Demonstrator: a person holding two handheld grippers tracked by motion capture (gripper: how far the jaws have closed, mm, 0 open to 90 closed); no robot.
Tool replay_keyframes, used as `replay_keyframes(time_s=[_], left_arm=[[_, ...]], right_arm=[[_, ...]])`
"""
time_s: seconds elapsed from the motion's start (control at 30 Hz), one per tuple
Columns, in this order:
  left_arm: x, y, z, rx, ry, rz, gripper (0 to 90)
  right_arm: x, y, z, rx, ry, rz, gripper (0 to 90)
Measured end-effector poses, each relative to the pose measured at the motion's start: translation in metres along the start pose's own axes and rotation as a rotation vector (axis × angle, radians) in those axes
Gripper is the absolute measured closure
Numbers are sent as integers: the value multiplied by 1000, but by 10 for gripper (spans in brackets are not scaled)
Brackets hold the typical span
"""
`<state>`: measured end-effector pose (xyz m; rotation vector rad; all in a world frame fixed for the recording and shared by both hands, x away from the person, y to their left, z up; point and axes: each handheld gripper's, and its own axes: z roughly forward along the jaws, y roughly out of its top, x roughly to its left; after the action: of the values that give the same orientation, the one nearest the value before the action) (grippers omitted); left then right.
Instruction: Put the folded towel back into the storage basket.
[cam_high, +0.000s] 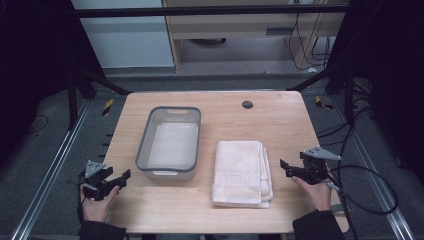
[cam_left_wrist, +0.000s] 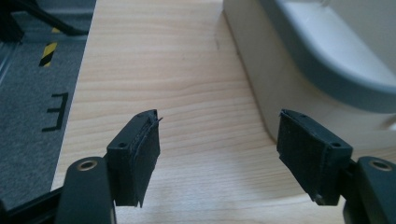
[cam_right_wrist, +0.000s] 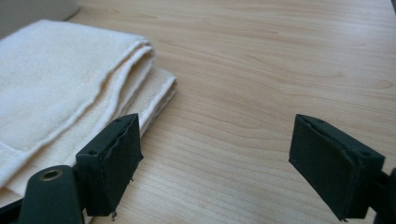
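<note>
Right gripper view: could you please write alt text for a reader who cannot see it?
Two open black tongs rise from the bottom edge over a light wooden table, holding nothing. A folded cream towel lies at the left, its layered edge just beyond the left tong.

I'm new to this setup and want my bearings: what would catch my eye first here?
Most likely the folded cream towel lying flat near the front middle of the wooden table, with the grey-rimmed tub right beside it on its left. Next, the two black hand-held tools: the left tool at the table's front left edge and the right tool just right of the towel, both open and holding nothing.
</note>
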<state>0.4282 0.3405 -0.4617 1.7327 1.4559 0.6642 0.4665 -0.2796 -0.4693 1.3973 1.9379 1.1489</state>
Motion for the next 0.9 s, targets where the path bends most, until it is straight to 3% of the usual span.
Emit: replay_keyframes(time_s=[0.23,0.3,0.47,0.9], left_arm=[[-6,6,-13,-72,-63,-6,299],[-8,8,-14,-80,-70,4,301],[-14,13,-17,-104,-81,8,300],[-27,28,-21,-137,-133,1,300]], right_arm=[[-1,5,-6,-36,-16,2,50],[-1,5,-8,-49,-19,-4,62],[1,10,-14,-73,0,-10,190],[9,25,-18,-68,39,-36,287]])
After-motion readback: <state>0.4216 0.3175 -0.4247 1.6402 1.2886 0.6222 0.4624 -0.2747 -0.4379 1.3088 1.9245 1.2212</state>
